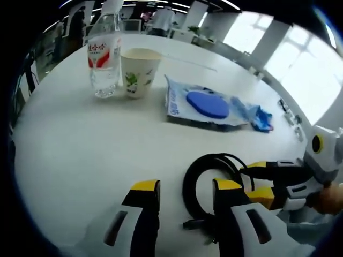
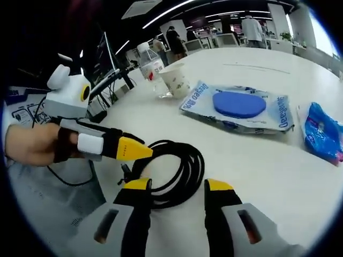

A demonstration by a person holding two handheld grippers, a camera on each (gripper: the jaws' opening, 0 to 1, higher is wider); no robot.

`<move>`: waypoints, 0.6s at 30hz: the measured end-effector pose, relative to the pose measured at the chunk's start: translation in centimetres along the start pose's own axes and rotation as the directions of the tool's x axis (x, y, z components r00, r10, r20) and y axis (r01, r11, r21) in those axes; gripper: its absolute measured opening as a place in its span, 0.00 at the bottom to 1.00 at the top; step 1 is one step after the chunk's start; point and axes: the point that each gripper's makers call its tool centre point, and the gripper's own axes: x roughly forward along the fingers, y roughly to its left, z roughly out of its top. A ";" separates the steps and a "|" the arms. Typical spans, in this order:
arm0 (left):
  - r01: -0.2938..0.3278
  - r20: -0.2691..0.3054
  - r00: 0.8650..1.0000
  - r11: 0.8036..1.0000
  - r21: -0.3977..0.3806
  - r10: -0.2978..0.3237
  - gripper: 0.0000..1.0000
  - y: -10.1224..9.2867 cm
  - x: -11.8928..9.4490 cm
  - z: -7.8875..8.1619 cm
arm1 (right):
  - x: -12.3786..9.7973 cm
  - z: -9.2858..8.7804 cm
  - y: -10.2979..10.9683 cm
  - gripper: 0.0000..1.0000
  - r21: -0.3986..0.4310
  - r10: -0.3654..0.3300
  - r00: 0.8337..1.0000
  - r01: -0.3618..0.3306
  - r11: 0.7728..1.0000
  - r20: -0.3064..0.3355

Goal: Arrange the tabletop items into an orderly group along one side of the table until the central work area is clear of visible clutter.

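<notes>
Coiled black cable point(image 2: 174, 171) lies on the white round table point(image 1: 80, 155), just ahead of both grippers. Right gripper point(image 2: 177, 187) open, empty. Left gripper point(image 1: 185, 187) open, empty. Beyond, at 1 o'clock: plastic-wrapped blue disc packet point(image 1: 206, 105). Farthest, 11 o'clock: paper cup point(image 1: 138, 72) beside clear water bottle point(image 1: 104, 56).

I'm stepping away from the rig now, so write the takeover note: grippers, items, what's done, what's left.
Left gripper: open, empty, one jaw inside the loop of the coiled black cable.
Right gripper: open, empty, at the same coil.
Water bottle and paper cup stand together at the far edge. Wipes pack with a blue pad on it lies mid-table, a blue pouch beside it.
Done: bottle and cup grouped.
Left: cable, pack and pouch.
</notes>
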 end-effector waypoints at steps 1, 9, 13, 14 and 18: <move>0.001 -0.004 1.000 1.000 0.000 -0.001 0.32 0.0 0.1 -0.1 | 0.0 0.0 0.0 0.31 -0.006 -0.001 1.000 0.001 1.000 -0.002; 0.022 -0.035 0.999 1.000 0.003 -0.022 0.14 -1.0 0.5 -0.8 | 0.0 -0.3 -0.5 0.16 0.027 -0.022 1.000 0.023 0.999 -0.017; -0.007 -0.038 0.999 1.000 0.014 0.007 0.06 -0.4 0.4 -0.8 | -0.3 -0.5 -0.8 0.09 0.032 -0.048 0.999 0.048 0.998 -0.022; 0.001 -0.038 0.999 0.999 -0.041 -0.003 0.06 -0.5 0.4 -0.8 | -0.4 -0.3 -0.9 0.07 0.061 -0.052 0.999 0.053 0.997 -0.012; 0.024 -0.027 0.999 0.996 -0.082 -0.026 0.03 -0.6 -0.1 -0.5 | -0.8 0.1 -0.9 0.02 0.094 -0.044 0.999 0.042 0.995 0.026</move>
